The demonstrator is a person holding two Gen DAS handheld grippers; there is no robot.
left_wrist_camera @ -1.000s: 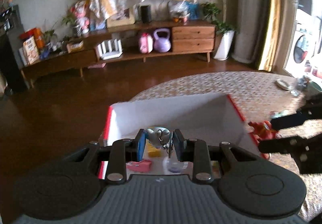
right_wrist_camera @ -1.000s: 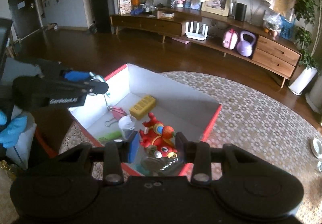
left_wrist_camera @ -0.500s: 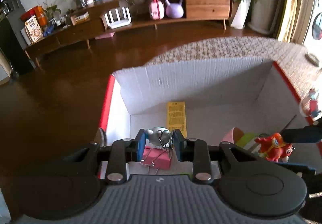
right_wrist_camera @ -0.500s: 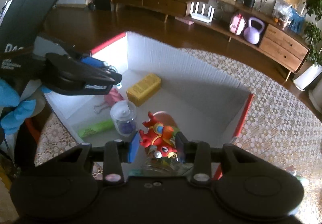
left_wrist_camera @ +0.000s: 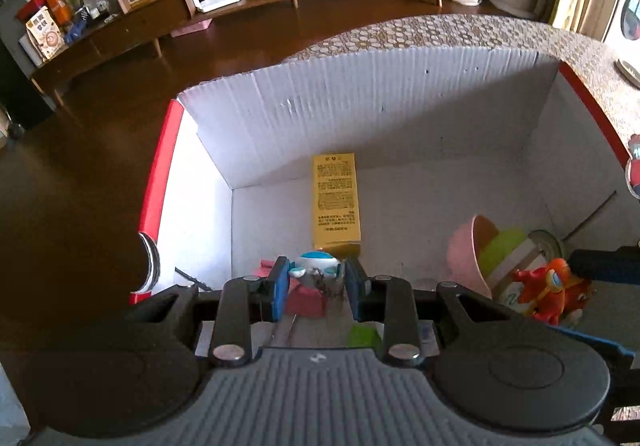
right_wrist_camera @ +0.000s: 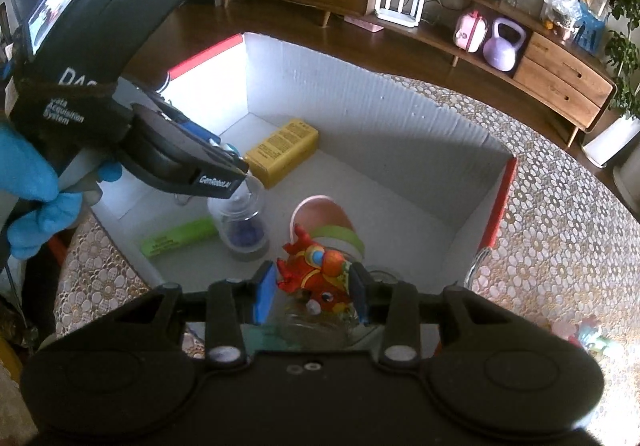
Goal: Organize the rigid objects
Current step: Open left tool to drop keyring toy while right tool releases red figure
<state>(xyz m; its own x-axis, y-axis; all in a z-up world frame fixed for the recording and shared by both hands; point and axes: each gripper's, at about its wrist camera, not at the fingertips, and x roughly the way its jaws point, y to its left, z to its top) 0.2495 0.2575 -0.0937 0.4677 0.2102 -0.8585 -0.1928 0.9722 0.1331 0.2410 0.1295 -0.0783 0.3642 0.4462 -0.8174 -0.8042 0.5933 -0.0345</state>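
Left wrist view: left gripper [left_wrist_camera: 316,288] is inside the white cardboard box [left_wrist_camera: 360,93], low over its floor, jaws closed on a small white-and-blue figurine [left_wrist_camera: 318,266] with a metal ring hanging from it. Pink binder clip [left_wrist_camera: 306,302] lies on the box floor right under the figurine. Yellow carton [left_wrist_camera: 335,201] lies flat just ahead, its far end at the box's back wall. Pink cup [left_wrist_camera: 470,258] lies on its side near the box's right wall, a green-and-white cup [left_wrist_camera: 508,258] nested against it. Red dragon toy [left_wrist_camera: 552,292] shows at the box's right edge, pinched by the other gripper. Box stands on a table with a patterned cloth [left_wrist_camera: 440,33], close to the table's edge.

Right wrist view: right gripper [right_wrist_camera: 312,292] is closed on the red dragon toy [right_wrist_camera: 316,270], held above the box's near right corner. Below it a clear glass jar [right_wrist_camera: 316,326] can be made out; whether toy and jar touch cannot be told. Left gripper [right_wrist_camera: 224,169] reaches in over the box's left wall [right_wrist_camera: 208,85], a blue-gloved hand [right_wrist_camera: 28,185] on its handle; the figurine is mostly hidden by the fingers. Directly under those fingers stands a clear lidded jar with blue contents [right_wrist_camera: 242,226]. Green flat pack [right_wrist_camera: 178,238] lies along the box's near wall, just beside that jar. Yellow carton [right_wrist_camera: 284,149] lies toward the back-left corner. Pink cup [right_wrist_camera: 320,213] lies near the box's middle, behind the dragon.
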